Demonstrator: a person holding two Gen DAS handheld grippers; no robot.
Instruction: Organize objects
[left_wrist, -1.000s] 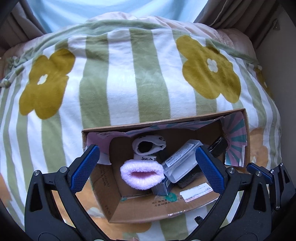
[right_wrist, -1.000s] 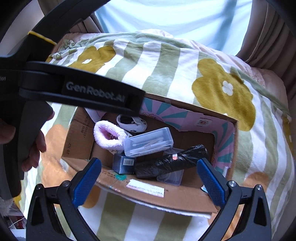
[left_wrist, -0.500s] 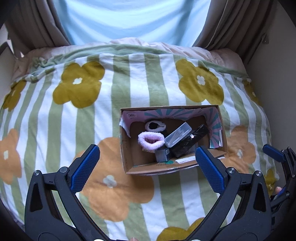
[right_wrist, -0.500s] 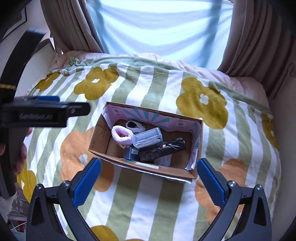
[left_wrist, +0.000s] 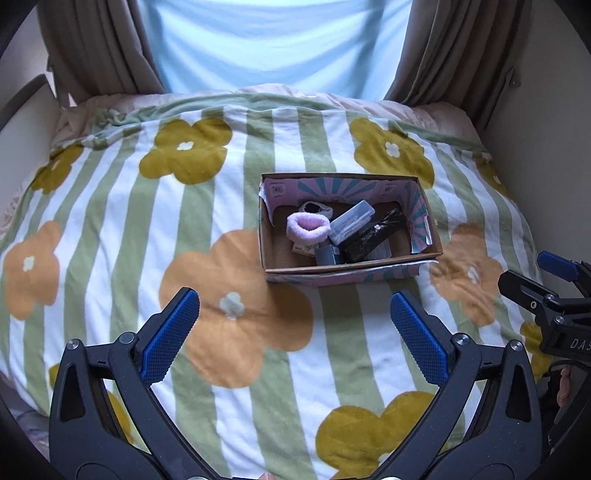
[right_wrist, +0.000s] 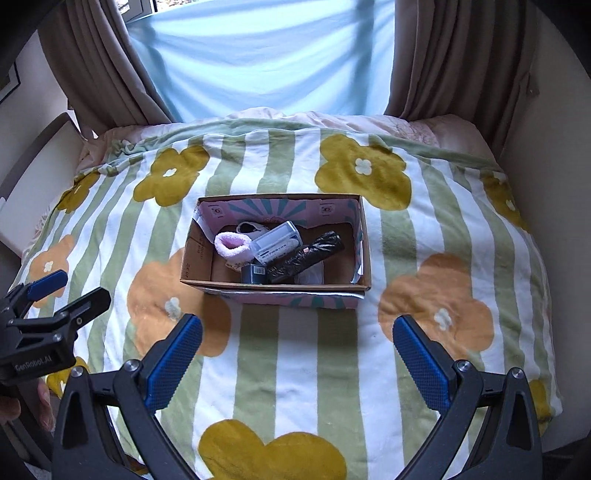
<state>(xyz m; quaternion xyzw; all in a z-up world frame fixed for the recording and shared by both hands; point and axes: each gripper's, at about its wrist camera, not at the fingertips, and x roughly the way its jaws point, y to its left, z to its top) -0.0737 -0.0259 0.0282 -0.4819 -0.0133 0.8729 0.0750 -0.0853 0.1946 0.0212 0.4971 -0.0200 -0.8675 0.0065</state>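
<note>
A cardboard box (right_wrist: 275, 284) sat on the bed's flower-and-stripe blanket (right_wrist: 303, 369), its inner flaps printed pink with teal rays. Inside lay a fluffy pink sock (right_wrist: 233, 246), a black-and-white sock (right_wrist: 248, 229), a clear plastic case (right_wrist: 277, 240) with a label too small to read, a black roll (right_wrist: 306, 255) and a small dark box (right_wrist: 255, 274). The left tool (left_wrist: 293, 332) and the right tool (right_wrist: 297, 349) both hung wide open and empty, short of the cardboard box. "GenRobot.AI" showed on the left tool's body in the right view; "DAS" was the only lettering legible on the right tool in the left view.
</note>
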